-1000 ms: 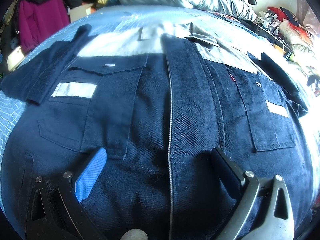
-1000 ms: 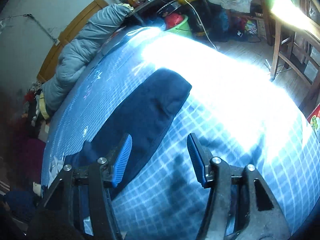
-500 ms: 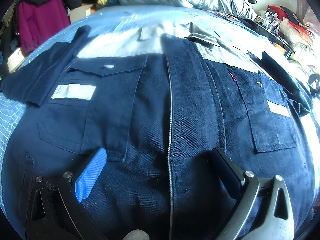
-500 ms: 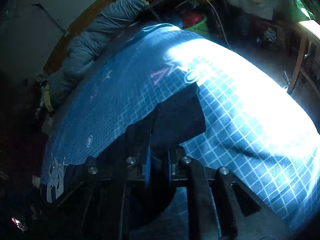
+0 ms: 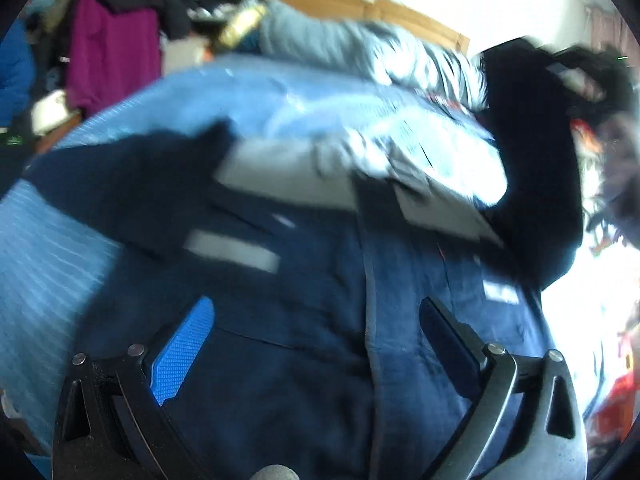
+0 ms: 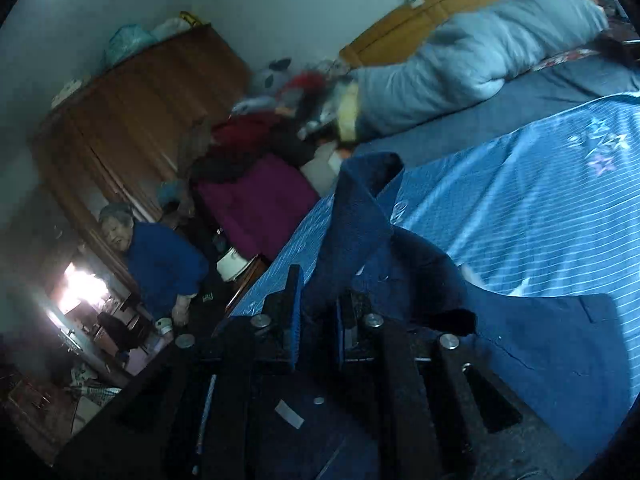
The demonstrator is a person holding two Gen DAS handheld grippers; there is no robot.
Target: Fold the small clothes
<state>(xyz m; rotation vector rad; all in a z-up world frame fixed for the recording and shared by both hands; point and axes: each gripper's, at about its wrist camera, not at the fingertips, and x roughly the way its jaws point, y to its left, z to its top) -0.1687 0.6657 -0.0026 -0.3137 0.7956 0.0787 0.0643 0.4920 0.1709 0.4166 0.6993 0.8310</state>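
Note:
A navy work jacket (image 5: 304,360) with white patches and a pale collar lies front-up on the blue checked bed sheet (image 5: 48,248). Low over its lower front, my left gripper (image 5: 316,320) stands open with nothing between its fingers. My right gripper (image 6: 320,312) is shut on the jacket's right sleeve (image 6: 360,216), whose cuff stands up above the jaws. In the left wrist view, that lifted sleeve (image 5: 532,168) hangs as a dark, blurred shape at the right. The rest of the jacket (image 6: 560,352) lies below the right gripper.
A grey duvet (image 5: 360,52) is bunched at the head of the bed by the wooden headboard. A magenta garment (image 5: 112,48) and piled clothes sit beside the bed. A person in blue (image 6: 164,264) stands by a brown wardrobe (image 6: 140,112).
My right gripper has shut on the sleeve, lifted it off the sheet and swung round towards the jacket. The left gripper has stayed open, and its view has tilted up and blurred.

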